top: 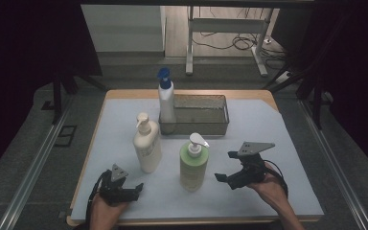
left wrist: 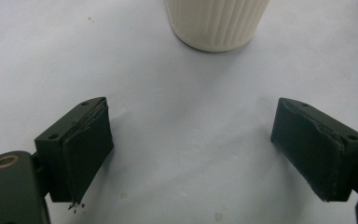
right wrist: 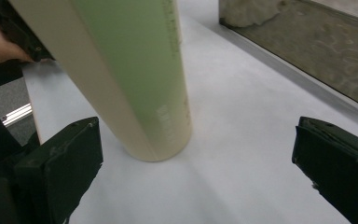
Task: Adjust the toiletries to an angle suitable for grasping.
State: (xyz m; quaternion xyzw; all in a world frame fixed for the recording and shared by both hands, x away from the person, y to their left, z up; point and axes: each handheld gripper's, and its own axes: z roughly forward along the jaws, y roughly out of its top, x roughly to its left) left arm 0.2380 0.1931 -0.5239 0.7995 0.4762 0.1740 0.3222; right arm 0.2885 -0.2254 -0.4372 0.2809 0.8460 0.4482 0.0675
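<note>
The right tool (top: 224, 166) is wide open and holds nothing — the green bottle (top: 193, 165) stands just beside it on the tabletop (top: 268, 143). The left tool (top: 133, 188) is wide open too, near the cream bottle (top: 147, 146).

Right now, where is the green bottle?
In the high view, the green bottle stands upright at the table's near middle, just left of the right hand-held gripper and right of the cream bottle.
</note>
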